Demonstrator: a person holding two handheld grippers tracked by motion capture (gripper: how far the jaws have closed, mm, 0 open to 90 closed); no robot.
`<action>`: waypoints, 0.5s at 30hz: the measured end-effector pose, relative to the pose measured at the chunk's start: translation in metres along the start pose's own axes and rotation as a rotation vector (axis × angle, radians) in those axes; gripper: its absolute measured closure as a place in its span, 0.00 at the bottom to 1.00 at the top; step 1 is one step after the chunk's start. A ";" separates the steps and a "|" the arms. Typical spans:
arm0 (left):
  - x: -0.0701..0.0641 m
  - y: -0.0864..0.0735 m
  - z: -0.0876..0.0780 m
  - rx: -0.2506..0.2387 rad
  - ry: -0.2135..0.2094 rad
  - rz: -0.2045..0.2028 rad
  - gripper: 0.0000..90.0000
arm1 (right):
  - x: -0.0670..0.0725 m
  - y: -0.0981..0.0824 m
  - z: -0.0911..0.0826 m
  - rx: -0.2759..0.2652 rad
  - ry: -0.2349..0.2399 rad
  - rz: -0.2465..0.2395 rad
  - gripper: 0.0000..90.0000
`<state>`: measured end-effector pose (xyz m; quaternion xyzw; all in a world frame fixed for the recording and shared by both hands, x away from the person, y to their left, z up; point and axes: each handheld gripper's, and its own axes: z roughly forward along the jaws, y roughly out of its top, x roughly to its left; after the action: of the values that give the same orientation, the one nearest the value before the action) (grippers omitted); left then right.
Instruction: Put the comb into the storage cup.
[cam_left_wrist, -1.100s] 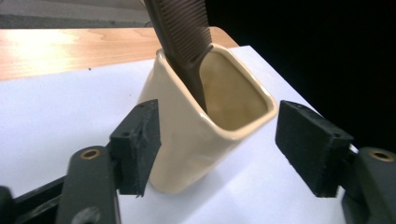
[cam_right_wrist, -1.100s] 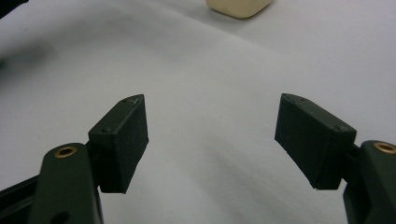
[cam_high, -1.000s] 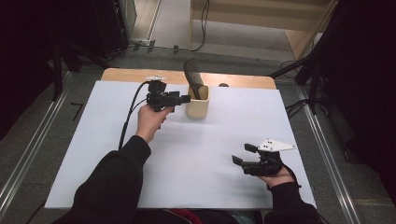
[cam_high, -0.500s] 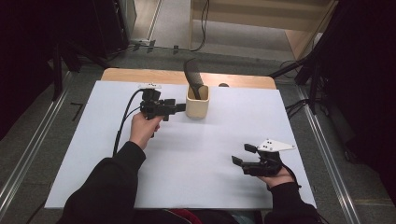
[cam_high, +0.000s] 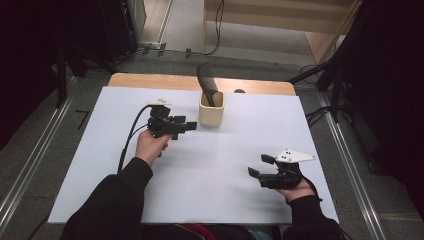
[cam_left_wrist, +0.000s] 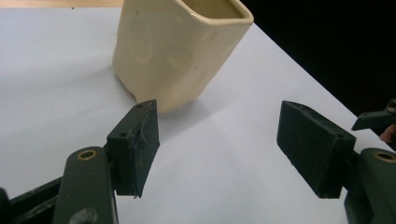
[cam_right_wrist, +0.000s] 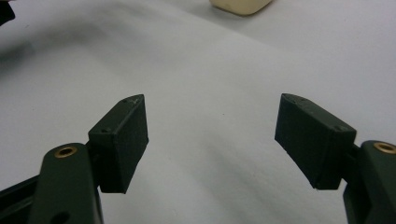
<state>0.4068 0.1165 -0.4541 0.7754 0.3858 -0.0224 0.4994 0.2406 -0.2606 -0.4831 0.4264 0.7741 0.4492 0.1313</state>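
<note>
The left gripper hovers at about 9 o'clock of the cream cup, jaws spread wide with nothing between them; in the left gripper view the cup stands just ahead of the pads, apart from both. The step in hand, as I judge it, is a release or a pause beside the cup, with the dark spatula standing inside it; I cannot tell which.

The cup sits at 12 o'clock on the white sheet, near the far edge, upright with its mouth up; its long axis is vertical. The spatula leans, its long axis tilted toward 11 o'clock, upper end curving left above the rim and lower end hidden in the cup.

The right gripper rests at 5 o'clock of the sheet, well apart from the cup, its 2 jaws also spread and empty over bare sheet in the right gripper view.

A next move on the cup calls for squaring the jaws across its walls and closing gently; the glazed sides look slippery, and a knock could tip cup and spatula together.
</note>
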 end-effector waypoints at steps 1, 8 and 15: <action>0.000 -0.001 -0.001 0.001 -0.002 0.002 0.34 | 0.000 0.000 0.000 0.000 0.000 0.000 0.26; -0.002 -0.007 -0.009 0.023 -0.010 0.014 0.34 | 0.000 0.000 0.000 0.001 -0.004 0.001 0.26; -0.009 -0.011 -0.017 0.038 -0.015 0.044 0.34 | 0.000 0.000 0.000 0.004 -0.015 -0.002 0.26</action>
<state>0.3876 0.1269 -0.4496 0.7929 0.3646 -0.0246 0.4876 0.2404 -0.2608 -0.4829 0.4293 0.7744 0.4444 0.1365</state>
